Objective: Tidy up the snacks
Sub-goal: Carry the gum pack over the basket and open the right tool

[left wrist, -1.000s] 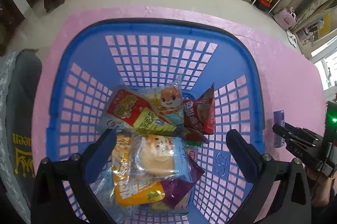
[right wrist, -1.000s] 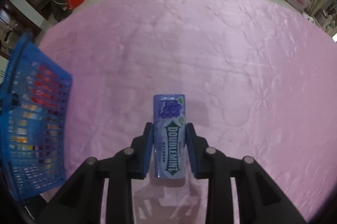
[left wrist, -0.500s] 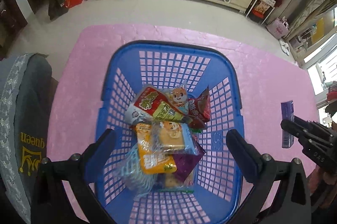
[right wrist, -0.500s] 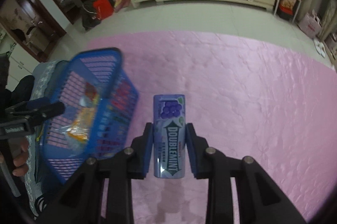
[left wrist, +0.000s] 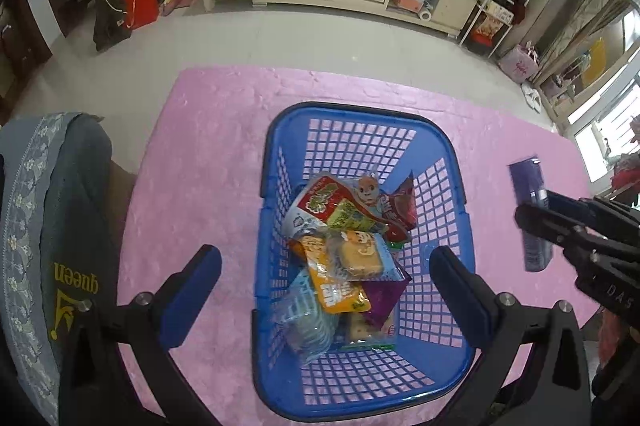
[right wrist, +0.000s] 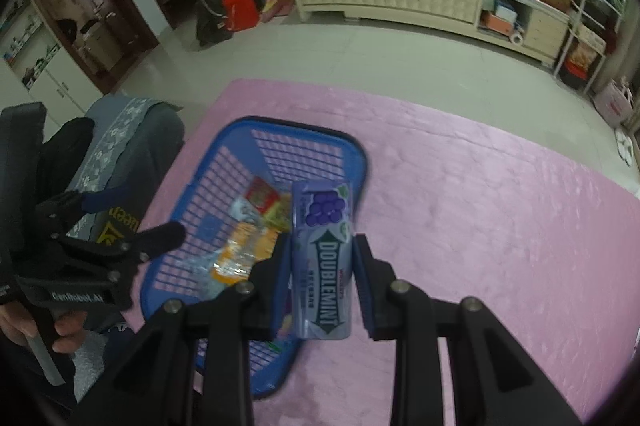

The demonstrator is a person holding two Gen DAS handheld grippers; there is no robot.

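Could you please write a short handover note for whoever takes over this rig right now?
Right gripper: shut on the purple Doublemint gum pack, held in the air near the blue basket, not yet over it.
Left gripper: open and empty, above the basket.
Basket: sits on the pink cloth and already holds a pile of snack packets.
Done: gum pack picked up.
Left: carry it over the basket and release it inside. No other loose snacks show on the cloth.
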